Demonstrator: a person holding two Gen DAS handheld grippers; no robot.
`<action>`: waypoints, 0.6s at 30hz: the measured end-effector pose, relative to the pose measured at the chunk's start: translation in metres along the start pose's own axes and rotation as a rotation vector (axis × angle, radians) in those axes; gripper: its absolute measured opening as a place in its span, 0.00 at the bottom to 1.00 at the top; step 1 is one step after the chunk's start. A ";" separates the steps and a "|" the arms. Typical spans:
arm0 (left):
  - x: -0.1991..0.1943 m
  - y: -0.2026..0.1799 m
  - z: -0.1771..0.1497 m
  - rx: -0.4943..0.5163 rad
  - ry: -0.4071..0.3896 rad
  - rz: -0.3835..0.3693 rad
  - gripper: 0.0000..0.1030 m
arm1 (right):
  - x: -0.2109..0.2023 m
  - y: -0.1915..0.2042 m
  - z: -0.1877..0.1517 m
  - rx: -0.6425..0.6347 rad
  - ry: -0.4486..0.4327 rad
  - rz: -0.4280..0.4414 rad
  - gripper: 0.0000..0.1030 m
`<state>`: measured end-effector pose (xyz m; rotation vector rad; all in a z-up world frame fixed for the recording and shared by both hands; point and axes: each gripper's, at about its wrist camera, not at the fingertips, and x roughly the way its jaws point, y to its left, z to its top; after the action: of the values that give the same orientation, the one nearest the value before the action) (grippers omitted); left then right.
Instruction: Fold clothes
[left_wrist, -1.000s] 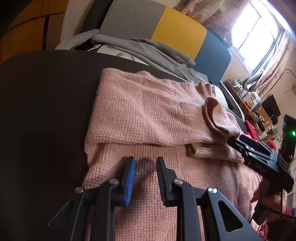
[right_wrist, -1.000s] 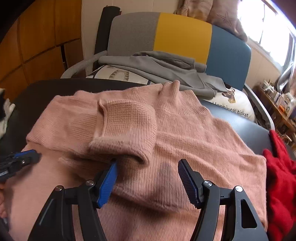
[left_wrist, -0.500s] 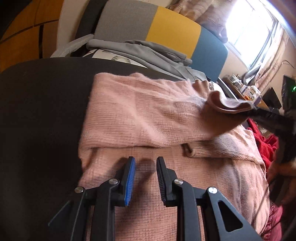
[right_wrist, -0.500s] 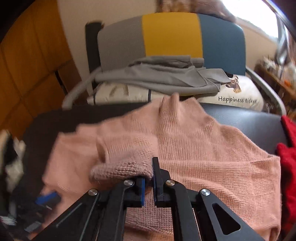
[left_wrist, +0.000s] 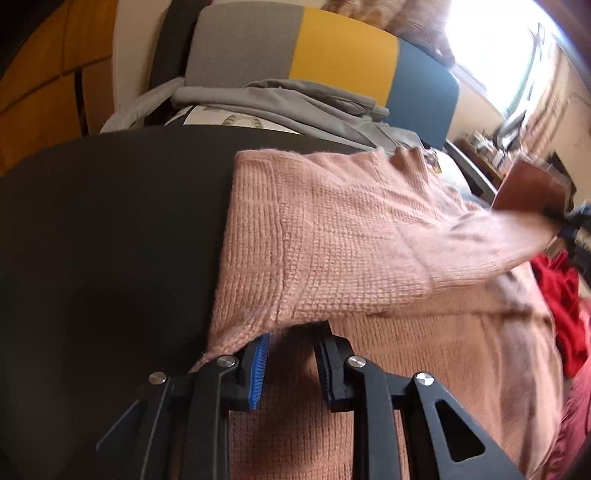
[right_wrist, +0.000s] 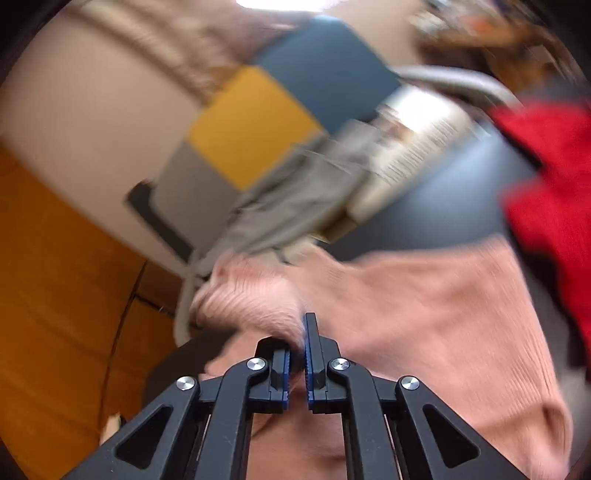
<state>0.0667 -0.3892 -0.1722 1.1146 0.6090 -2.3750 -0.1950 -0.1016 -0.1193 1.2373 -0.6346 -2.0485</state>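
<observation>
The pink knit sweater (left_wrist: 369, 266) sprawls on the black table (left_wrist: 110, 240), soft and floppy. Right gripper (right_wrist: 297, 354) pinches its sleeve cuff; left gripper (left_wrist: 290, 354), fingers slightly parted, pins the body. Cuffs and hems suit gripping best.

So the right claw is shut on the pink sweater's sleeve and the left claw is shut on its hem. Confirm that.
Not quite. The left claw is open, its tips tucked under the pink sweater, as the left wrist view shows. The right claw is indeed shut on the sleeve.
</observation>
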 end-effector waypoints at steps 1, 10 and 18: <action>0.000 -0.002 -0.001 0.012 -0.001 0.005 0.22 | 0.003 -0.021 -0.006 0.052 0.011 -0.009 0.06; -0.006 -0.010 -0.013 0.085 -0.003 0.027 0.23 | 0.016 -0.089 -0.030 0.193 0.030 0.082 0.11; -0.013 -0.013 -0.023 0.094 -0.001 0.037 0.23 | 0.009 -0.064 -0.012 0.097 -0.028 -0.013 0.17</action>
<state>0.0802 -0.3636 -0.1725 1.1539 0.4762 -2.3944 -0.2056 -0.0663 -0.1744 1.2728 -0.7486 -2.0700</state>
